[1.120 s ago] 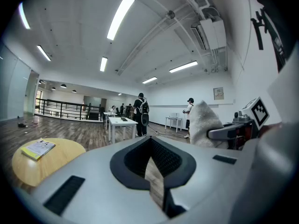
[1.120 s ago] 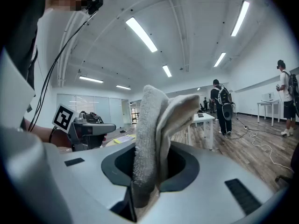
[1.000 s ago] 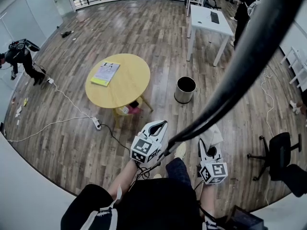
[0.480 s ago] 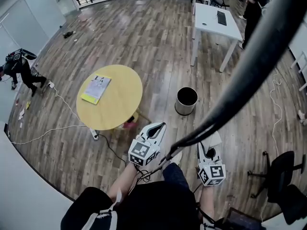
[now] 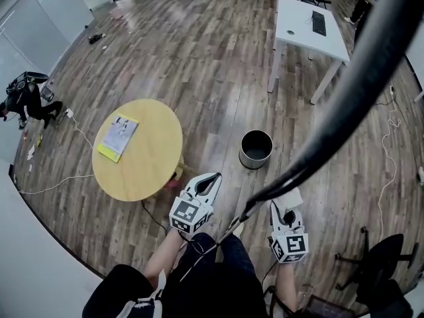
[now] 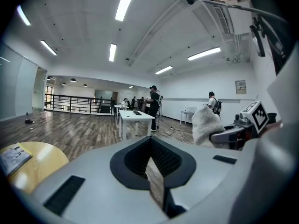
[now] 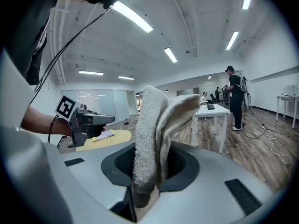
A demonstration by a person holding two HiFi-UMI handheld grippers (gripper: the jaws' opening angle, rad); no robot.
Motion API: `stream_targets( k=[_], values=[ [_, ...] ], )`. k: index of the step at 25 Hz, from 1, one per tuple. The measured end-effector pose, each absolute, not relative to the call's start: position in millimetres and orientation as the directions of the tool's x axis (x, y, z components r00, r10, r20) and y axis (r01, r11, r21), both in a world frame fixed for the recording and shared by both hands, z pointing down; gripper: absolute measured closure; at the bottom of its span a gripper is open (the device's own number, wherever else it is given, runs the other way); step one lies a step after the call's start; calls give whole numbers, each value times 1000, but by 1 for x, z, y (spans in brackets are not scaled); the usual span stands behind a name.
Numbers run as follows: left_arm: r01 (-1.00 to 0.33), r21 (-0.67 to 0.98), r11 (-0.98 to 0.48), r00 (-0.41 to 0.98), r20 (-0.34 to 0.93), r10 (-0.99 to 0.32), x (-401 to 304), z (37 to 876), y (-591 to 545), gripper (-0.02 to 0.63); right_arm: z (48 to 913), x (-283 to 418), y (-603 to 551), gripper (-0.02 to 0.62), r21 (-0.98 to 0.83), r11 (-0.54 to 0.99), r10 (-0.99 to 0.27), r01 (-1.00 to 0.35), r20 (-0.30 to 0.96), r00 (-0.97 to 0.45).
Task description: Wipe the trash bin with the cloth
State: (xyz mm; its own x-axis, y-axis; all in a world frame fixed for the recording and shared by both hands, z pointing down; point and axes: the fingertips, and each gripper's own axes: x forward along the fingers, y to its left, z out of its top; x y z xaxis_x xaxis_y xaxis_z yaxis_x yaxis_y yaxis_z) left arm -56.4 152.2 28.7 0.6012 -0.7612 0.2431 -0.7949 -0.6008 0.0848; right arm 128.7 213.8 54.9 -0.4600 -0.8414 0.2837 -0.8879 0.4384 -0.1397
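Bright, even indoor light. Source: long white ceiling strip lights (image 6: 125,3) overhead, glaring white in both gripper views. Brown wooden plank floor (image 5: 199,58) has a pale sheen at the far end; shadows faint and soft. Heavy fisheye bending toward all edges, with black corners in the gripper views. Thick black cable (image 5: 358,91) blurred across right of head view. Pale terry cloth (image 7: 152,139) sharp, close to lens.

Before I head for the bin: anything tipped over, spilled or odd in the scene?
Nothing spilled or tipped: the trash bin stands upright on the floor. Two oddities: loose cables trail across the floor left of the round table, and a small pink thing lies under its edge. The cloth sits in the right tongs.
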Motion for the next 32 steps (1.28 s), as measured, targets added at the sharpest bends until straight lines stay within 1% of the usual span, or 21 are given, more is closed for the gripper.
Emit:
stream_targets(
  k=[4,10,16,22,27,32],
  values=[
    [-800,91,-593,593,270,-759,-58,49,125,609,66,126,184,500,-151,443,-835,-884,291,-468],
    [-778,107,-620,622,279,-732,-52,76,84,609,89,118,143,500,-166,431,-833,-887,304,-462],
    [-769,99,-632,631,272,-726,-55,113,45,609,134,107,107,500,-170,432,-827,-886,317,-464],
    [-796,108,-595,593,328,-735,-73,215,22,609,224,95,80,500,-158,441,-811,-883,352,-468],
    [-811,107,-576,578,301,-758,-74,289,-1,609,304,81,61,500,-147,486,-783,-862,364,-504],
    [-807,94,-583,582,290,-759,-77,385,-27,609,409,70,41,500,-145,501,-768,-853,381,-515]
  ],
)
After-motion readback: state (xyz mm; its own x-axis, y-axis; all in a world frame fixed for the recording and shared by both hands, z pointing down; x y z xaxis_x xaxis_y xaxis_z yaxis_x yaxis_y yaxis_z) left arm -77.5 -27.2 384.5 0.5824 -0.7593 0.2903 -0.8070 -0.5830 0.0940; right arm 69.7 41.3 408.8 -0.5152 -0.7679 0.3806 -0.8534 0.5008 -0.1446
